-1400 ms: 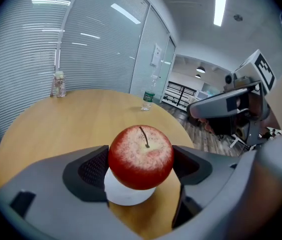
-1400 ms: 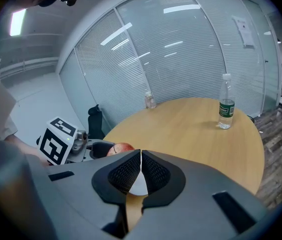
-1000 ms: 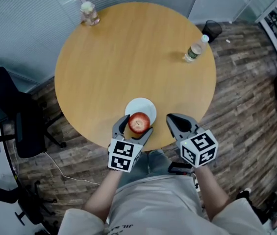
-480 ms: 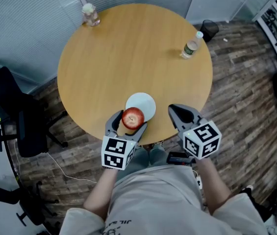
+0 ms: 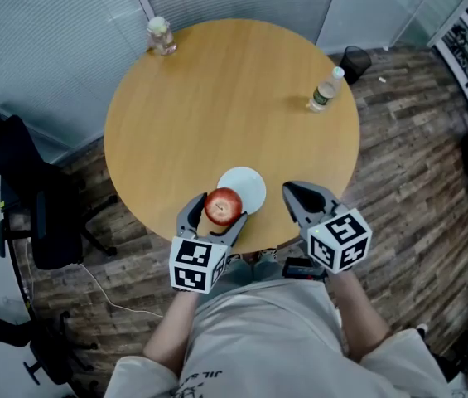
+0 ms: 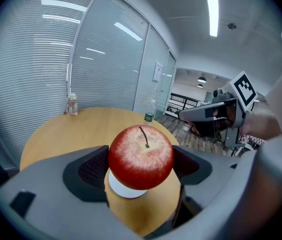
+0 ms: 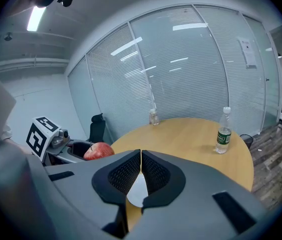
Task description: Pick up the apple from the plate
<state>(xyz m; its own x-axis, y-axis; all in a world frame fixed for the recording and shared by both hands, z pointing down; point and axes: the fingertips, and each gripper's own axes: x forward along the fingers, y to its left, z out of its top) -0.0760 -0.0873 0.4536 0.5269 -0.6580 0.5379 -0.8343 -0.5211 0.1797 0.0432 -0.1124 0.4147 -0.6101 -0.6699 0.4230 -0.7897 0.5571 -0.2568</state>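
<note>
Office meeting corner, by the look of it: glass partition walls point(image 7: 190, 69) lined with slatted blinds, fluorescent strip light point(image 6: 212, 15) overhead, black swivel chair point(image 5: 39, 214) beside a round wooden table point(image 5: 217, 98), wood-plank floor point(image 5: 407, 164), small waste bin point(image 5: 354, 56).

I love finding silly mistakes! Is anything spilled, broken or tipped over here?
Nothing stands out. The left gripper holds the red apple squarely between its jaws, the white plate lies flat on the table, and the water bottle and small jar stand upright. No spills show.

Grey left gripper point(image 5: 219, 211), grey right gripper point(image 5: 290, 191), white marker cubes point(image 5: 195, 265), black ribbed pads point(image 7: 123, 174), pale T-shirt point(image 5: 258, 338)
</note>
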